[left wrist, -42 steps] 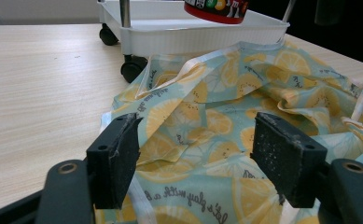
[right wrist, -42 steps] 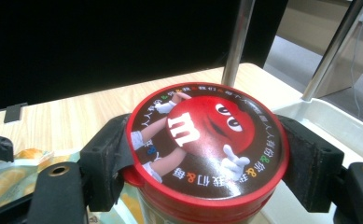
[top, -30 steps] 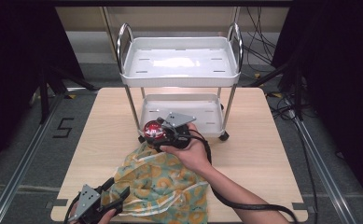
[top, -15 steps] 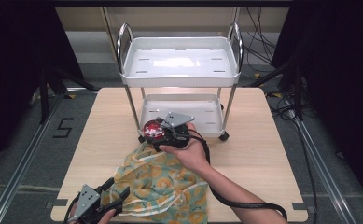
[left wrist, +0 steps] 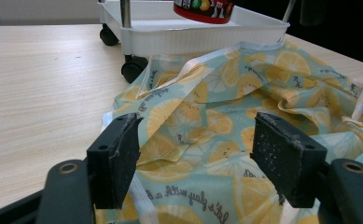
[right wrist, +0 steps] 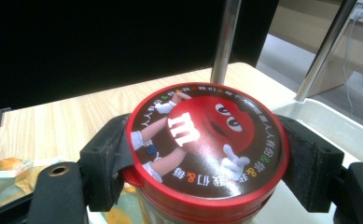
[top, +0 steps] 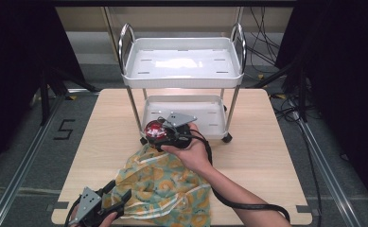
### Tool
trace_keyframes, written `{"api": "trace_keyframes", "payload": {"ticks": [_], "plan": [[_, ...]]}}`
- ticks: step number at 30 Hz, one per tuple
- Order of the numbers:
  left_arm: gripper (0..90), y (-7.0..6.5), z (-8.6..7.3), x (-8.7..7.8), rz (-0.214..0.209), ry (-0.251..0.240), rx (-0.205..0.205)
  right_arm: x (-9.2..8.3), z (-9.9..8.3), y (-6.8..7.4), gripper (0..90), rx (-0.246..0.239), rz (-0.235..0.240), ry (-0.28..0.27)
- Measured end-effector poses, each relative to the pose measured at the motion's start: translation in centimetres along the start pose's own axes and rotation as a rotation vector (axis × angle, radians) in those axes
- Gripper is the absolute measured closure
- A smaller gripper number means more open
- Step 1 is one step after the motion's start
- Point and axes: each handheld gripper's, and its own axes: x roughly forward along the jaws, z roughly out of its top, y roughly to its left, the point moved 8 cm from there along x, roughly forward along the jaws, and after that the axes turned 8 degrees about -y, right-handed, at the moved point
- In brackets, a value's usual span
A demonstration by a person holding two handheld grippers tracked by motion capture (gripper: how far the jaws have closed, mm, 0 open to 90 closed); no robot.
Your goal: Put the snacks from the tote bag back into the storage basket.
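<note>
A pale wooden table (top: 267, 142) bears a white two-tier plastic cart (top: 184, 66) on chrome posts. At lower centre lies a crumpled lemon-print cloth (top: 167, 187). The right gripper (top: 160, 132), mid-frame, clamps a round red-lidded candy tub (right wrist: 207, 149); the left gripper (left wrist: 198, 158), jaws apart, hovers over the cloth.

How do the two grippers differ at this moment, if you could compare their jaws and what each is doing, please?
The right gripper is shut on the red-lidded candy tub, while the left gripper stands open and holds nothing. The right gripper hangs by the cart's lower tray; the left gripper sits low at the table's near edge, over the lemon-print cloth. Both have black padded jaws.
</note>
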Motion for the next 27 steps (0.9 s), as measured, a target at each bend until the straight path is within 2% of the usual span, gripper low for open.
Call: {"api": "trace_keyframes", "payload": {"ticks": [4,7,14,23,27], "plan": [[31.2,0.0,0.02,0.0,0.0,-0.001,0.001,-0.03,0.03,-0.22,26.6,0.001,0.003,0.003],[31.2,0.04,0.0,0.01,0.001,0.0,0.001,-0.07,0.12,-0.39,26.6,0.014,-0.016,-0.002],[31.2,0.03,0.0,-0.01,-0.001,0.001,0.003,0.21,0.32,-0.51,26.6,0.002,-0.009,-0.005],[31.2,-0.07,0.06,0.09,-0.014,-0.012,0.002,0.61,0.19,-0.54,26.6,0.017,-0.013,0.002],[31.2,-0.07,0.01,0.05,-0.009,-0.004,0.003,0.65,0.26,-0.92,26.6,-0.005,-0.02,0.012]]}}
